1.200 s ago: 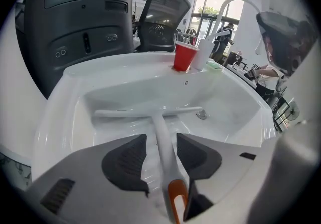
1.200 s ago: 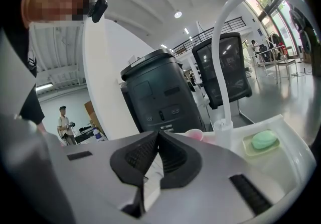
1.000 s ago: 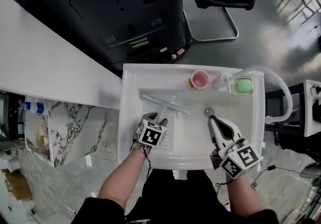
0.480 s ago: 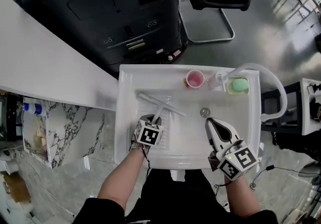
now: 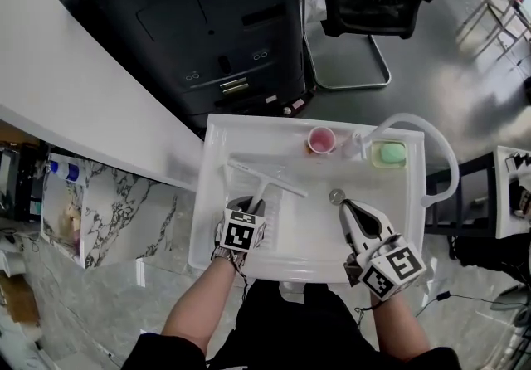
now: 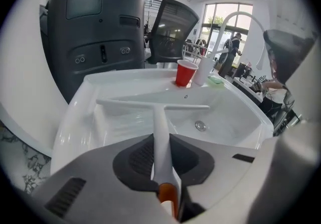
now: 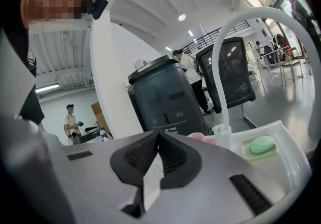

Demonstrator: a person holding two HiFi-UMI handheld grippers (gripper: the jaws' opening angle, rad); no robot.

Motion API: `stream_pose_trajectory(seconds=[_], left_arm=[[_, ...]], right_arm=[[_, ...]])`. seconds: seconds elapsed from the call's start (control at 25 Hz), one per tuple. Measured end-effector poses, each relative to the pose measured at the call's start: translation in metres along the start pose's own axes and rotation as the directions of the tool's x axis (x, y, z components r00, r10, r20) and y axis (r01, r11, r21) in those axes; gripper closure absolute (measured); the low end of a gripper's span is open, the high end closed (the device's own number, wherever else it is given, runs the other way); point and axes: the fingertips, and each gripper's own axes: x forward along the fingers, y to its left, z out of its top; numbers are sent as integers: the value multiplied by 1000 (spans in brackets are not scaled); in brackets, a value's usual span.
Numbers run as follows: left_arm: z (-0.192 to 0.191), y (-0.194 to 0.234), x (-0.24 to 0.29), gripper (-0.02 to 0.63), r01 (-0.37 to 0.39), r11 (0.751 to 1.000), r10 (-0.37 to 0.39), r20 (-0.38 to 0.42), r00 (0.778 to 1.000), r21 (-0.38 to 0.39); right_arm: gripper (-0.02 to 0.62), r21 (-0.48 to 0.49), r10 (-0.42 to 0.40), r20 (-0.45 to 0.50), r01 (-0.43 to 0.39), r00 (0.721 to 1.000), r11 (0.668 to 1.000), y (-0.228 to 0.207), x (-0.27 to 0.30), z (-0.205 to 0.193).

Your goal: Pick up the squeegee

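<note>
**Operator A:** Squeegee (image 5: pixel 267 180) location and form?

**Operator B:** It is sitting inside the sink (image 5: pixel 212 194), a white basin of glossy plastic. It is T-shaped: a long straight blade is crossing the left half of the basin, and a slim white handle is running back toward the person. In the left gripper view the handle is ending in an orange section.

**Operator A:** Left gripper (image 5: pixel 250 204) condition?

**Operator B:** Its jaws are closing. The dark ribbed pads (image 6: pixel 138 157) are pressing on the handle from both sides, so it is grasping the squeegee by the handle.

**Operator A:** Right gripper (image 5: pixel 345 207) condition?

**Operator B:** It is hovering over the right half of the basin, near the round metal drain (image 5: pixel 336 194). It is clenched tip to tip and is carrying nothing between its pads.

**Operator A:** Items along the far rim?

**Operator B:** A pink cup (image 5: pixel 321 140) is standing upright. Beside it a curved white tube (image 5: pixel 415 121) is arching upward. A green oval soap (image 5: pixel 387 153) is lying in a square recess.
</note>
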Motion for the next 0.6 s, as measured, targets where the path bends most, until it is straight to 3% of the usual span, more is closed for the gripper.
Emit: stream_pose_trajectory(seconds=[0.28,0.6], left_arm=[[39,-16,-65,531,-18,995,38,209,977,-99],[59,-34,-147,531,-96,976,168,401,901,-194]], right_arm=[[578,-65,95,-5,-95,995,993,13,-5,15],[578,-118,251,-31,-253,968,960,35,-9,23]])
